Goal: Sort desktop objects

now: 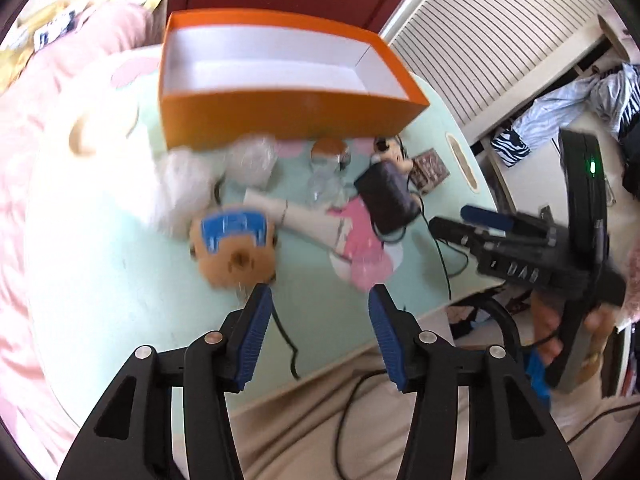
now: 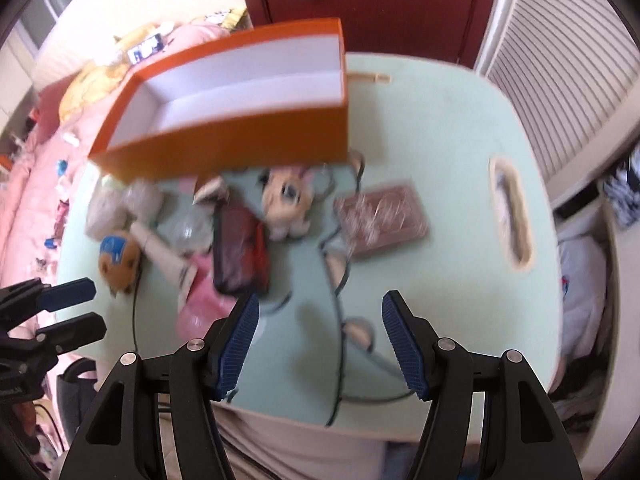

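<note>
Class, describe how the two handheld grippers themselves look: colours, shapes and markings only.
Each gripper, left and right, has black angular plastic arms with silver round pivot pins and two fingers faced with blue ribbed pads. The right one's body bears white lettering, blurred.

Matt orange cardboard box (image 1: pixel 280 116), smooth pale-green table (image 2: pixel 440 128).

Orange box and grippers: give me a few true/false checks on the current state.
1. The orange box has items in it. False: its white inside shows nothing.
2. The left gripper is open and holds nothing. True.
3. The right gripper is shut on the dark pouch. False: it is open, holding nothing.
4. The toys lie on the green table, outside the box. True.
5. A black cable runs across the table. True.
</note>
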The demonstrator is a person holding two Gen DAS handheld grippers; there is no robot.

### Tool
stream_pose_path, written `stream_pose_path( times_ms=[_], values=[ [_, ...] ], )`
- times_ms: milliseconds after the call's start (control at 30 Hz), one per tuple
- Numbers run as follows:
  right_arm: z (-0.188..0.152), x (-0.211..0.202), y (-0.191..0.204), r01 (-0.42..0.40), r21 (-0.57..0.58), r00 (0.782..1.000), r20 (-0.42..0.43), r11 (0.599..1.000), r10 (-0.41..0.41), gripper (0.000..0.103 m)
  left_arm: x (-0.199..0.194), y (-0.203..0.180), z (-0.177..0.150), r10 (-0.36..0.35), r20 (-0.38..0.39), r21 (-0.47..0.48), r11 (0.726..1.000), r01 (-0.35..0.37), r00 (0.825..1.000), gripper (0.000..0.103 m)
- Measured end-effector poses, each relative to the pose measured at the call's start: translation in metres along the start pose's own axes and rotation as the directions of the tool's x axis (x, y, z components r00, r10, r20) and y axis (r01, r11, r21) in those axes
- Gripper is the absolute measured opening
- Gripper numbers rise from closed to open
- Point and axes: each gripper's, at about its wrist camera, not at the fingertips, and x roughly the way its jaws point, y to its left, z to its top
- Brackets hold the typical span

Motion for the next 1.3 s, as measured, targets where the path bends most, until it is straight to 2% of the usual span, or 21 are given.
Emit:
stream_pose_path(
  times_ms=[100,133,200,267,367,400,433,500,567,600,700,800,933,1000,1033,1067,1100,1300],
  values=[
    [-0.027,-0.003,0.015,-0.038,-0.044,0.996,0.073,0.998,0.041,0.066,0.005,-0.001,-0.018,0.049,0.025,-0.016,0.999,-0.049,0.998,0.052],
    [-0.032,-0.001,0.011,-0.065,-0.051,0.993,0.091,0.997,0.069,0.071,0.006,0.001,-0.024,0.076,0.038,-0.027,0.997,-0.075,0.996,0.052],
    [-0.045,0.0,0.011,-0.122,-0.01,0.983,0.137,0.993,0.122,0.077,0.009,0.006,-0.031,0.121,0.063,-0.056,0.991,-0.118,0.991,0.052],
    [-0.051,0.002,0.012,-0.123,0.033,0.983,0.144,0.992,0.117,0.077,0.015,0.01,-0.038,0.16,0.091,-0.084,0.985,-0.152,0.983,0.052],
    [-0.053,0.01,0.02,-0.006,0.018,0.993,0.122,1.0,0.004,0.077,0.02,0.01,-0.041,0.215,0.113,-0.086,0.975,-0.206,0.97,0.053],
    [-0.053,0.012,0.021,0.009,0.009,0.993,0.118,1.0,-0.01,0.077,0.02,0.009,-0.041,0.234,0.117,-0.079,0.971,-0.226,0.965,0.055],
    [-0.053,0.014,0.023,0.02,0.0,0.993,0.116,1.0,-0.02,0.077,0.021,0.009,-0.041,0.253,0.121,-0.072,0.967,-0.246,0.96,0.056],
    [-0.055,0.016,0.028,0.03,-0.014,0.994,0.105,0.999,-0.029,0.078,0.025,0.008,-0.041,0.299,0.12,-0.064,0.954,-0.293,0.947,0.078],
    [-0.055,0.019,0.035,0.054,-0.037,0.994,0.098,0.998,-0.05,0.083,0.029,0.009,-0.04,0.337,0.117,-0.06,0.941,-0.332,0.934,0.083],
    [-0.055,0.021,0.039,0.066,-0.049,0.994,0.095,0.997,-0.061,0.086,0.03,0.009,-0.04,0.338,0.117,-0.059,0.941,-0.333,0.934,0.084],
    [-0.056,0.027,0.045,0.074,-0.065,0.995,0.069,0.995,-0.07,0.103,0.031,0.011,-0.039,0.339,0.12,-0.058,0.941,-0.334,0.933,0.088],
    [-0.056,0.028,0.044,0.075,-0.049,0.995,0.071,0.996,-0.071,0.103,0.032,0.013,-0.038,0.341,0.122,-0.057,0.94,-0.336,0.932,0.09],
    [-0.056,0.029,0.045,0.079,-0.043,0.995,0.072,0.996,-0.075,0.103,0.033,0.013,-0.038,0.372,0.117,-0.047,0.928,-0.369,0.921,0.091],
    [-0.054,0.025,0.067,0.092,0.004,0.994,0.067,0.996,-0.092,0.103,0.033,0.013,-0.038,0.381,0.114,-0.039,0.925,-0.379,0.918,0.091],
    [-0.052,0.026,0.067,0.091,0.005,0.994,0.067,0.996,-0.091,0.103,0.034,0.012,-0.038,0.386,0.11,-0.034,0.923,-0.384,0.916,0.091],
    [-0.051,0.027,0.067,0.09,0.004,0.994,0.067,0.996,-0.09,0.103,0.036,0.011,-0.038,0.392,0.102,-0.028,0.92,-0.391,0.914,0.094],
    [-0.051,0.027,0.067,0.09,0.005,0.994,0.067,0.996,-0.09,0.103,0.038,0.011,-0.038,0.398,0.095,-0.022,0.917,-0.398,0.912,0.103],
    [-0.051,0.028,0.067,0.09,0.004,0.993,0.07,0.996,-0.09,0.103,0.041,0.013,-0.037,0.405,0.09,-0.022,0.914,-0.405,0.91,0.103]
  ],
)
